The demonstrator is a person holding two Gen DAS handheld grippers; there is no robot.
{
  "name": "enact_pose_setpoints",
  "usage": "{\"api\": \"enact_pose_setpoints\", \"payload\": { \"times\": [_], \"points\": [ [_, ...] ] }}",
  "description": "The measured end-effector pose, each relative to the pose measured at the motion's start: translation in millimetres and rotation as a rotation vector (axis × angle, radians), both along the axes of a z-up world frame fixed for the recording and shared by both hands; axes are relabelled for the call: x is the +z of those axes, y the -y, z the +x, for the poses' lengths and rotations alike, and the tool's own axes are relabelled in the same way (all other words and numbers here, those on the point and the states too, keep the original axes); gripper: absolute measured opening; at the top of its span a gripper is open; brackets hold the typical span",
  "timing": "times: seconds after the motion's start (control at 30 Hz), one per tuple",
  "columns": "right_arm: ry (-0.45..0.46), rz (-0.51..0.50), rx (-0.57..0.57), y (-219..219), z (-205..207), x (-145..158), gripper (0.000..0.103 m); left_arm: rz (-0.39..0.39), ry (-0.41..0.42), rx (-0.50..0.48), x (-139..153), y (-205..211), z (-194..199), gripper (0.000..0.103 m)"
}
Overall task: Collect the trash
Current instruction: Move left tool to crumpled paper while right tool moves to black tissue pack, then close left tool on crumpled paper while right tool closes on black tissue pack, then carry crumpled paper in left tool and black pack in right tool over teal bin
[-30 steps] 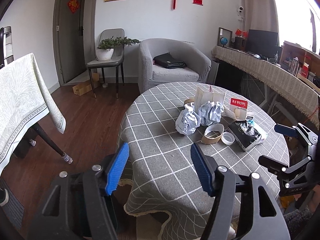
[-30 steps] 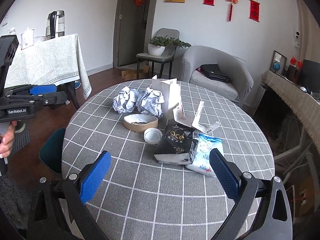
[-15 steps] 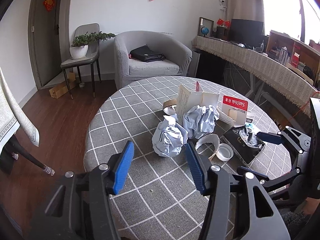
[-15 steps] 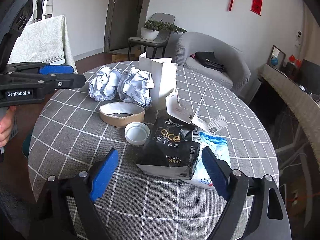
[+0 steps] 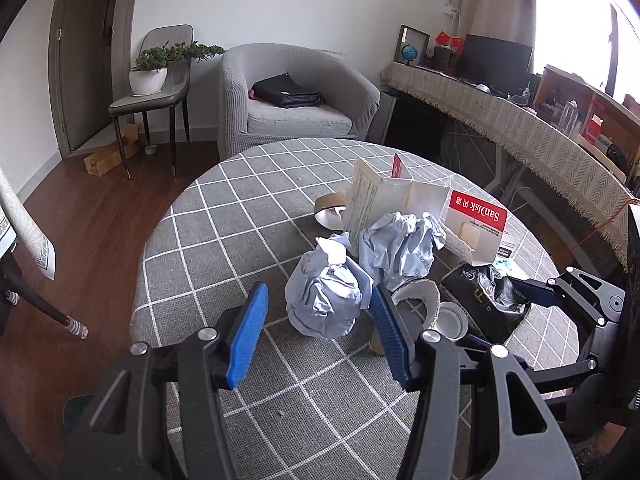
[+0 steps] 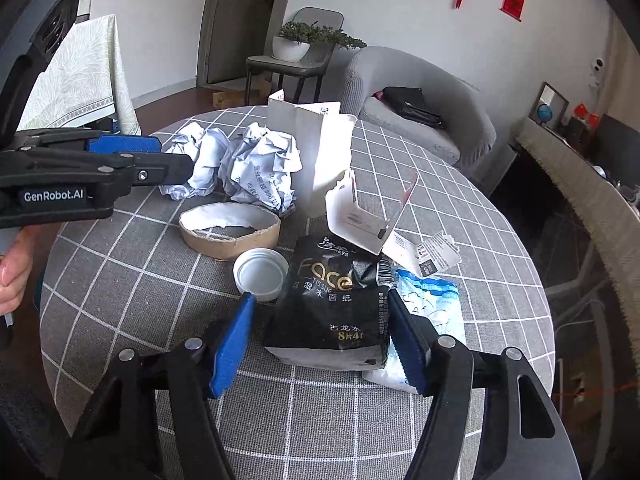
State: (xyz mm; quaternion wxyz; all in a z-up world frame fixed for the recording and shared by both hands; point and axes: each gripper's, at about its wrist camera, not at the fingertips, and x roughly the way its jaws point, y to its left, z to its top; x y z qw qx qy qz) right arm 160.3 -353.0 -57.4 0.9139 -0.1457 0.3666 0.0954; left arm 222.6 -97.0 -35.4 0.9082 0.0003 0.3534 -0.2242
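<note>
Grey armchair (image 5: 296,96) against white wall (image 5: 248,4), wooden floor (image 5: 100,216).

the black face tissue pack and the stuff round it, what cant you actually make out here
- Black tissue pack, right wrist view: whether the right gripper presses it; its jaws have just been closing, a gap shows at the left finger.
- Blue-white packet, right wrist view: mostly hidden under the pack.
- Second tape roll, left wrist view: half hidden by the white carton.
- Torn label: print too small.

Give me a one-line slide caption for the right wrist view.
Right gripper closing its fingers around a black tissue pack among trash on a checked round table.
</note>
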Motion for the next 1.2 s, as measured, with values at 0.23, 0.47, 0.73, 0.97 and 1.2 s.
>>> {"api": "enact_pose_setpoints", "payload": {
  "times": [0.23, 0.47, 0.73, 0.97, 1.2],
  "points": [
    [-0.018, 0.121, -0.01, 19, 2, 8, 0.055, 0.04, -0.033, -0.006, -5, 9, 9, 0.059],
    [-0.051, 0.268, 0.022, 20, -7, 18, 0.054, 0.067, -0.045, -0.014, -13, 10, 9, 0.04],
    [0.03, 0.36, 0.034, 11, -19, 40, 0.054, -0.01, 0.0, 0.016, 1, -11, 0, 0.037],
    [0.083, 0.352, 0.072, -9, -22, 51, 0.054, -0.025, 0.061, 0.07, 17, -33, -9, 0.037],
    [0.117, 0.338, 0.115, -38, -24, 57, 0.054, 0.002, 0.098, 0.146, 26, -69, -16, 0.038]
  ]
}}
